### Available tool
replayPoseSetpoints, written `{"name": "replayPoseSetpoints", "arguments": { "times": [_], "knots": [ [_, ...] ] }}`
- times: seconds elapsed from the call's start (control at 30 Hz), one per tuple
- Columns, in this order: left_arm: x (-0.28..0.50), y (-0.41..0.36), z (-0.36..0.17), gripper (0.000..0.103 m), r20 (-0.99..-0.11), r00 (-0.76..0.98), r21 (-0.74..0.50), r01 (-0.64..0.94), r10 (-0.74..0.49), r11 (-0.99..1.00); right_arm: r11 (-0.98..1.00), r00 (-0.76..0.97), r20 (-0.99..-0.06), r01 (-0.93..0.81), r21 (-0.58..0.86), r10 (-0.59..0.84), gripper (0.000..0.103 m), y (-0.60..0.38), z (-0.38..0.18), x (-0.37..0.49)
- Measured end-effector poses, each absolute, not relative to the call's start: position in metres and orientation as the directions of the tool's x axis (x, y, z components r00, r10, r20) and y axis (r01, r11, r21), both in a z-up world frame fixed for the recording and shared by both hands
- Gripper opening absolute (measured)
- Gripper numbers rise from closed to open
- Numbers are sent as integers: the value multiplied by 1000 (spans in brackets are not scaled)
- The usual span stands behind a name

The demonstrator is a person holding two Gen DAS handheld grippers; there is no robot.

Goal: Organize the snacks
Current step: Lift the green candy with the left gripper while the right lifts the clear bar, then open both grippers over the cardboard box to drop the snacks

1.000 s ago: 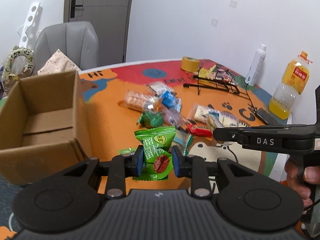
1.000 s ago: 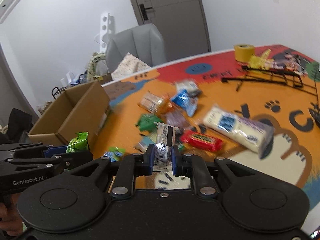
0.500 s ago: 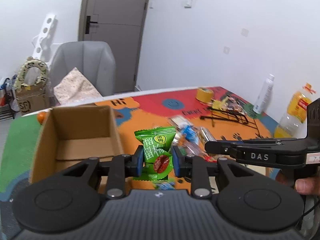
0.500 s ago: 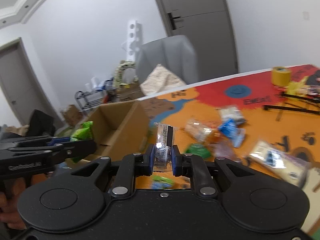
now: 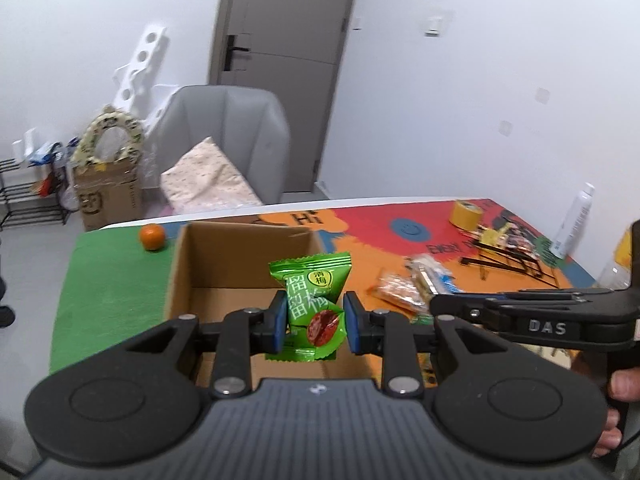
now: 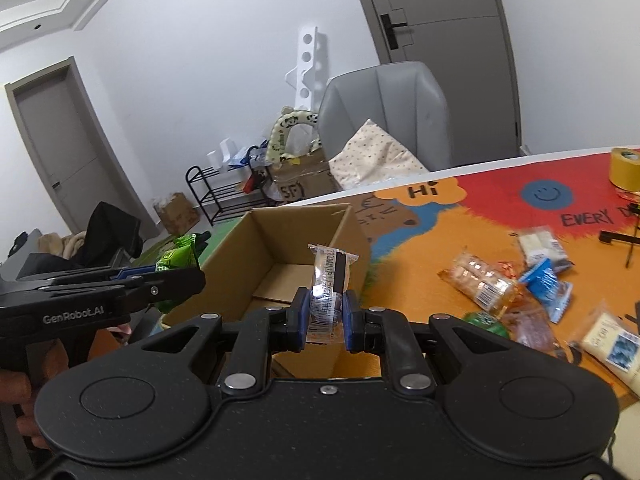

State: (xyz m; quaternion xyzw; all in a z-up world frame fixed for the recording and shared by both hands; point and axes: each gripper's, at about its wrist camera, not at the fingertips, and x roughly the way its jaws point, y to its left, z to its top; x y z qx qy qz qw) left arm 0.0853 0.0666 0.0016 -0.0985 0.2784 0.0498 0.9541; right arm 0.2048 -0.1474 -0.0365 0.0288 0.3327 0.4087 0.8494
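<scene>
Above the open cardboard box (image 5: pixel 244 276), whose visible floor is bare, a green plum-candy packet (image 5: pixel 314 304) is pinched by the left tool (image 5: pixel 315 322) and a clear wrapped snack (image 6: pixel 329 296) by the right tool (image 6: pixel 326 322), while a pile of snacks (image 6: pixel 520 284) is left on the bench (image 5: pixel 360 236).

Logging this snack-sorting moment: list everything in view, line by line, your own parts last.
cardboard box: one, brown, open, on the table below both grippers
green plum packet: one, green, held over the box
clear wrapped snack: one, clear with dark stripe, held over the box
loose snacks: several, mixed colours, on the orange mat right of the box
orange: one, on the green mat
tape roll: one, yellow, far table edge
grey chair: one, behind the table
left hand-held gripper: black, shut on the green packet
right hand-held gripper: black, shut on the clear snack
</scene>
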Motion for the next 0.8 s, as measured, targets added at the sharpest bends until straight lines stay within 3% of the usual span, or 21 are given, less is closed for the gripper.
{"name": "replayPoseSetpoints", "arguments": {
  "times": [0.4,0.57,0.6,0.63,0.7,0.73,0.77,0.8],
  "knots": [
    [109,97,-16,29,-580,804,-130,-250,131,960,620,376,-548,-692,370,747,16,-107,-39,219],
    [111,104,-23,36,-620,770,-130,-294,154,947,619,355,-557,-675,403,750,16,-89,-40,223],
    [107,103,-22,42,-616,773,-135,-289,148,948,612,344,-556,-672,418,757,16,-86,-40,224],
    [103,102,-20,51,-612,778,-137,-283,144,949,606,332,-556,-670,429,762,20,-84,-41,224],
    [97,100,-18,61,-605,782,-135,-283,148,949,600,327,-547,-662,449,771,38,-85,-41,224],
    [94,100,-17,67,-602,784,-135,-289,153,948,609,343,-542,-656,447,767,56,-88,-41,224],
    [92,99,-16,75,-600,785,-138,-293,155,946,622,372,-530,-646,442,762,64,-94,-39,222],
    [88,98,-16,78,-598,786,-145,-296,155,944,632,390,-524,-639,438,757,64,-100,-38,220]
  ]
}}
